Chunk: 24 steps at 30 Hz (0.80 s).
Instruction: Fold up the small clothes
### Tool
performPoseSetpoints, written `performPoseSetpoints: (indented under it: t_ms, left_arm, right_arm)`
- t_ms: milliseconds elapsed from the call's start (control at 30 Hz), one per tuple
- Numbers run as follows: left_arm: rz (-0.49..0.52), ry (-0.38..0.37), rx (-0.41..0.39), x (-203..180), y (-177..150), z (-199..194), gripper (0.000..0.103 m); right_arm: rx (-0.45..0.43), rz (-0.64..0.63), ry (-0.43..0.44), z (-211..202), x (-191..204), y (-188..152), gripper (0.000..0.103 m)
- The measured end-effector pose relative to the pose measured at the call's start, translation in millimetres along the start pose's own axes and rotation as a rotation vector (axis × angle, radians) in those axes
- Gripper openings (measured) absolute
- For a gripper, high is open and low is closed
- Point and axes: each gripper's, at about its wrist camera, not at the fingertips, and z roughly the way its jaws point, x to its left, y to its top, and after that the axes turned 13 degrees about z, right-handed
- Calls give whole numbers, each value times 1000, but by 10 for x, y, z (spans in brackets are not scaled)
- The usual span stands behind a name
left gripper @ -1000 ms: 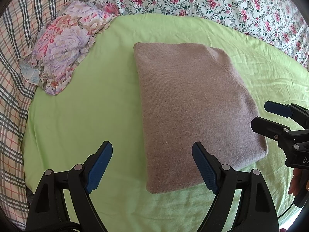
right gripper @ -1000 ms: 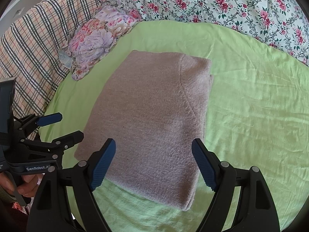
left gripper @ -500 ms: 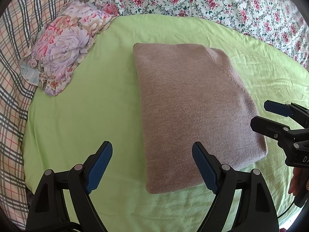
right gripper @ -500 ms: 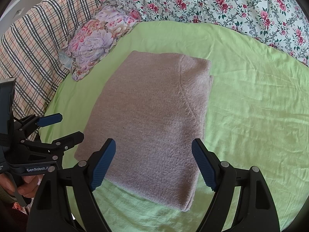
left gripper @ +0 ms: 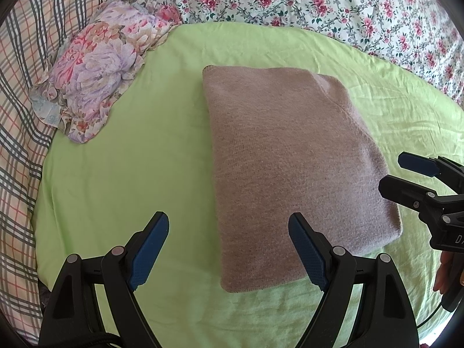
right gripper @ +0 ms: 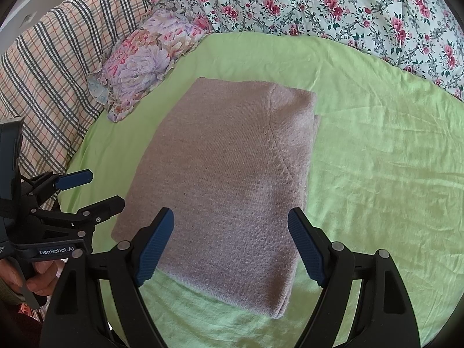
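Observation:
A mauve-brown knit garment (left gripper: 293, 162) lies folded into a neat rectangle on the light green sheet (left gripper: 130, 179). It also shows in the right wrist view (right gripper: 229, 182). My left gripper (left gripper: 229, 246) is open and empty, held just above the garment's near left corner. My right gripper (right gripper: 230, 242) is open and empty, above the garment's near edge. Each gripper shows from the side in the other's view, the right gripper (left gripper: 406, 174) at the garment's right edge, the left gripper (right gripper: 92, 188) at its left edge.
A folded floral cloth (left gripper: 98, 66) lies at the sheet's far left corner, also in the right wrist view (right gripper: 148, 58). A plaid blanket (left gripper: 20, 116) runs along the left. A rose-print bedspread (right gripper: 348, 5) lies behind the sheet.
Almost nothing has moved. Both grippers stay open and hover in place; the left wrist view has drifted very slightly.

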Motion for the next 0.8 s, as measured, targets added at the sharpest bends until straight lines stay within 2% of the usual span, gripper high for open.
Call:
performPoseSetpoints:
  t_ms: [800]
  left_arm:
    - [4,0,0,-31,5,-9,85]
  right_arm:
    - [-8,4,0,-23,7,44,81]
